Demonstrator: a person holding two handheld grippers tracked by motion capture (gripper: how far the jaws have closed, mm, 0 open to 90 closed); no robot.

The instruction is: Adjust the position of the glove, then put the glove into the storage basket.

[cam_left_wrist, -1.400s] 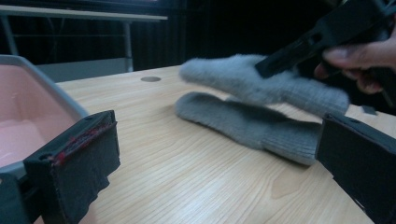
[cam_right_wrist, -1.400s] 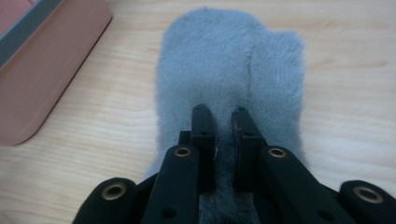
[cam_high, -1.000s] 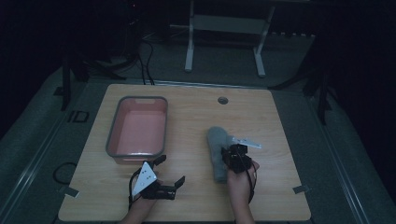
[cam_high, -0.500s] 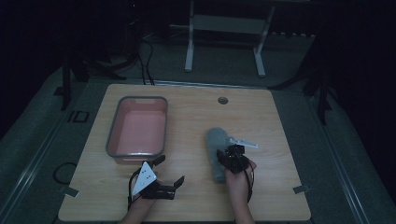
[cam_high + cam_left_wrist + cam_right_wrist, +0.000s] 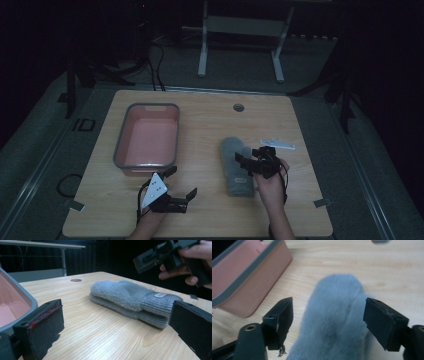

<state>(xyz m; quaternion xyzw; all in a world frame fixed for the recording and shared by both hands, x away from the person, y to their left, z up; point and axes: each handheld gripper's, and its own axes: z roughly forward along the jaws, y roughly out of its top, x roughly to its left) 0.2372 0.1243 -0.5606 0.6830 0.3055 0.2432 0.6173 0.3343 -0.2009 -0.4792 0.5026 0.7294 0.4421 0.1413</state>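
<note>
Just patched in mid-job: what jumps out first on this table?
The grey fuzzy mitten lies flat right of centre on the wooden table. The right gripper hangs just over it; its jaws have just been opening and stand wide, touching nothing. To the left sits a pink tray with a grey rim, and the left gripper waits open near its front corner.

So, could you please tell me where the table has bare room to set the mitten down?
Bare wood lies between the pink tray and the grey mitten, across the far edge around the round hole, and along the right edge. It is crowded near the front, where the left gripper and right gripper sit.
</note>
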